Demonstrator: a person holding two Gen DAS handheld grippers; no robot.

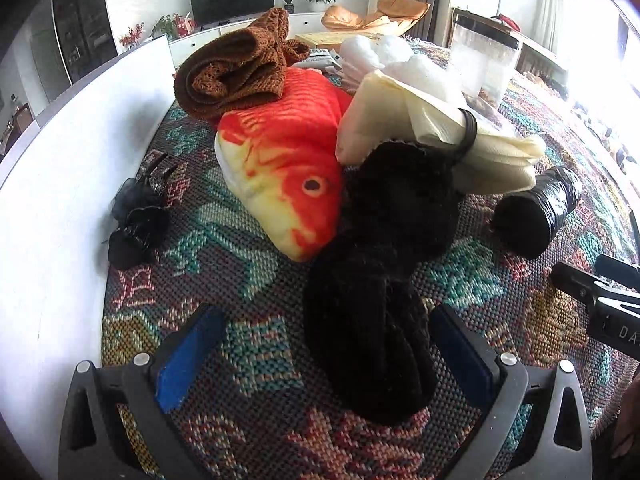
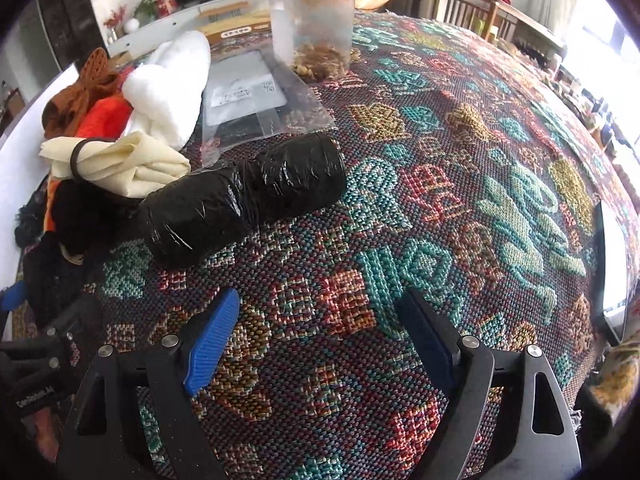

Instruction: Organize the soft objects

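A pile of soft things lies on the woven cloth. An orange plush fish (image 1: 280, 168) lies in the middle, with a brown knitted cloth (image 1: 236, 68) on its far end. A black fuzzy cloth (image 1: 384, 248) runs from the fish toward my left gripper (image 1: 324, 340), which is open with the cloth's near end between its jaws. A cream cloth bundle (image 1: 432, 124) tied with a dark band and a white fluffy cloth (image 1: 384, 54) lie behind. A black wrapped roll (image 2: 244, 196) lies ahead-left of my right gripper (image 2: 320, 328), which is open and empty.
A white wall panel (image 1: 60, 184) borders the left side, with a small black lace item (image 1: 136, 220) beside it. A clear jar with a black lid (image 2: 312, 24) and a clear plastic bag (image 2: 256, 96) stand further back. A phone (image 2: 610, 272) lies at the right.
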